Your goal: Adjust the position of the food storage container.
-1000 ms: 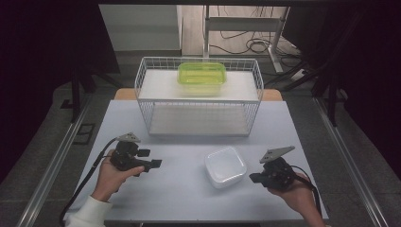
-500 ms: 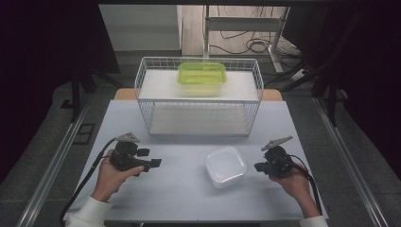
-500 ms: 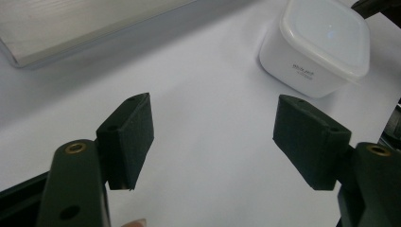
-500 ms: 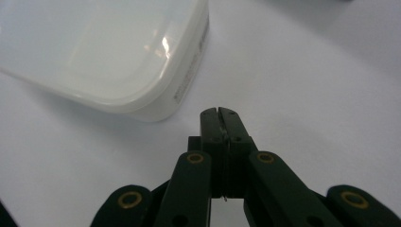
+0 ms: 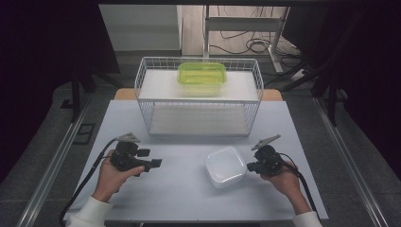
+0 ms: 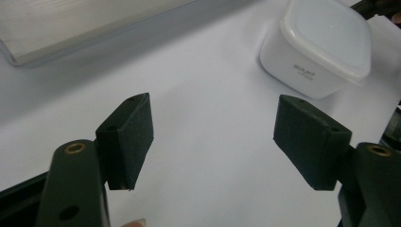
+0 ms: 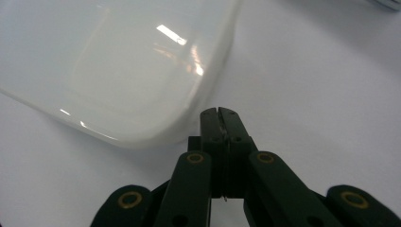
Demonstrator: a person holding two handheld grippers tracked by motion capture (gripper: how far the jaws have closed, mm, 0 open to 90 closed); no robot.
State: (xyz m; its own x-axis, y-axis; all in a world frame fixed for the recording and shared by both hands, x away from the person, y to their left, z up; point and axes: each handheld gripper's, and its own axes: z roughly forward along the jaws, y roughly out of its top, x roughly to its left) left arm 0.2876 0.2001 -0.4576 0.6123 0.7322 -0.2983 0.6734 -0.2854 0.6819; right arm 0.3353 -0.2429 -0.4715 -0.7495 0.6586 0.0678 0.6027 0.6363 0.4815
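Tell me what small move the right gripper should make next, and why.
Probably open the jaws. The right gripper sits shut beside the white box, its tips at the lid's edge, gripping nothing. It likely must open before it can take the box. The left gripper waits open, apart.

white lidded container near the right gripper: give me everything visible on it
The white, squarish plastic container with rounded corners sits upright on the pale tabletop, in front of the wire basket. Its glossy lid, closed, overhangs the body as a lip; small grey print marks one side wall. The shut right gripper points at its edge, close by; contact cannot be told. The open left gripper stands well apart.
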